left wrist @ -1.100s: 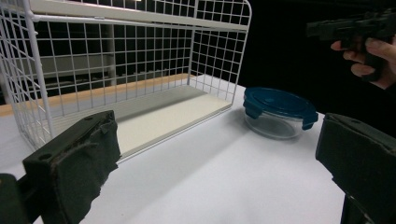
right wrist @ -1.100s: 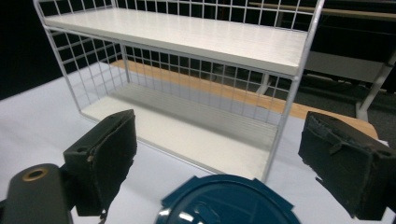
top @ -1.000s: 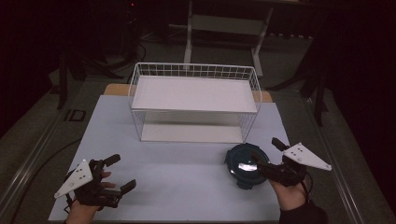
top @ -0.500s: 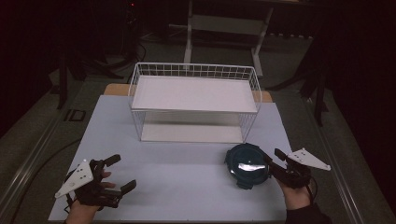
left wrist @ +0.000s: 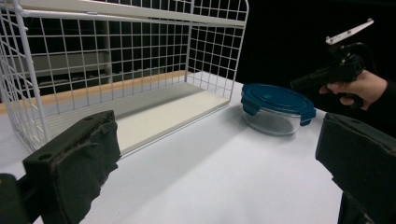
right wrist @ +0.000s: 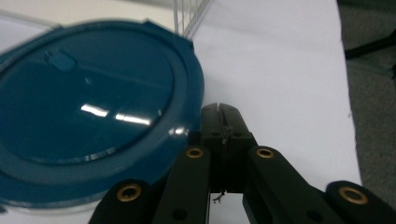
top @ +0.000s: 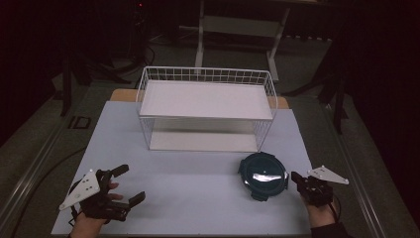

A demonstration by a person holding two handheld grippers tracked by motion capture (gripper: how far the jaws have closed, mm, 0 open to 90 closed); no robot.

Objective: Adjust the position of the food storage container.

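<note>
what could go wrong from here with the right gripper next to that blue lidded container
The right gripper has just closed with nothing between its jaws, beside the rim of the blue-lidded container. Pushed forward like this, it would likely shove the container instead of gripping it. The container stands close to the wire rack, so a shove could knock it against the rack's corner leg. The left gripper waits open, too far off to steady it.

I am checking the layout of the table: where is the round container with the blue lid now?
In the high view the container stands on the near right part of the table, in front of the wire rack's right corner, with the right gripper just beside it.
</note>
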